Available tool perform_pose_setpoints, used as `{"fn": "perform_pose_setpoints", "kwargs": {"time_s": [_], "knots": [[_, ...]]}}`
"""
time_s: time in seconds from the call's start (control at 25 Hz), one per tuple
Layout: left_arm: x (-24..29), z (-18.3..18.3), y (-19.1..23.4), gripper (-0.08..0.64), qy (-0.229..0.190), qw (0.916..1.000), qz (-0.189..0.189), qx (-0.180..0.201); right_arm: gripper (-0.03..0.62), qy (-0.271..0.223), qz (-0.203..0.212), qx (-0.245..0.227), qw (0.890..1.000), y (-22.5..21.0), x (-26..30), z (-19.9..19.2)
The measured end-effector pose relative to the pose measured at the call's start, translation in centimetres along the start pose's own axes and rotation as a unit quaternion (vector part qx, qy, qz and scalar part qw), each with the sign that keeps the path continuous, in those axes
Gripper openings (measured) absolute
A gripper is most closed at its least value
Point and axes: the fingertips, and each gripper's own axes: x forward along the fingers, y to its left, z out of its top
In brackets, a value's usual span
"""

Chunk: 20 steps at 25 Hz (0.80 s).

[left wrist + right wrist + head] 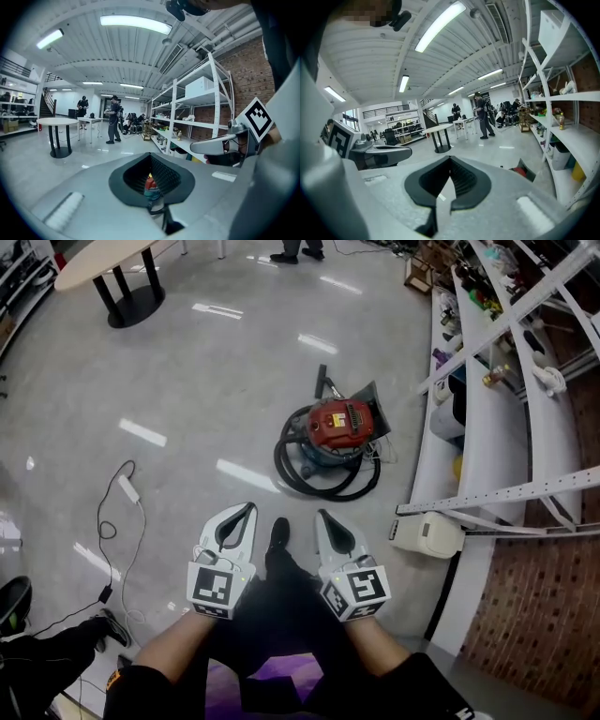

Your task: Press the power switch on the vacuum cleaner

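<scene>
The vacuum cleaner [337,427] stands on the grey floor ahead of me, a canister with a red top and a black hose [323,482] coiled around its base. My left gripper [249,509] and right gripper [322,516] hover side by side well short of it, both shut with nothing in them. In the left gripper view the red vacuum cleaner [150,184] shows small through the hole between the jaws of the left gripper [151,155]. In the right gripper view a bit of the vacuum cleaner [520,171] peeks past the right gripper [450,158].
White metal shelving [487,418] with assorted items runs along the right, and a white box [427,534] sits at its foot. A cable with an adapter [127,488] lies on the floor at left. A round table [108,266] stands far left. People [112,119] stand far off.
</scene>
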Motion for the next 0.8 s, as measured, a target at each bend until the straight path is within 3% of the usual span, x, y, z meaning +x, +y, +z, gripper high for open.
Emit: {"fn": "perform_pose_setpoints", "kwargs": {"time_s": [0.32,0.8], "knots": [[7.3,1.7,0.0,0.016,0.015,0.9999,-0.002,0.002,-0.008,-0.003,0.009,0.007,1.0,-5.7,4.8,2.4],[14.6,3.2,-2.1,0.016,0.035,0.9985,-0.024,0.033,-0.008,-0.008,-0.042,0.045,0.998,-14.9,5.8,2.5]]}}
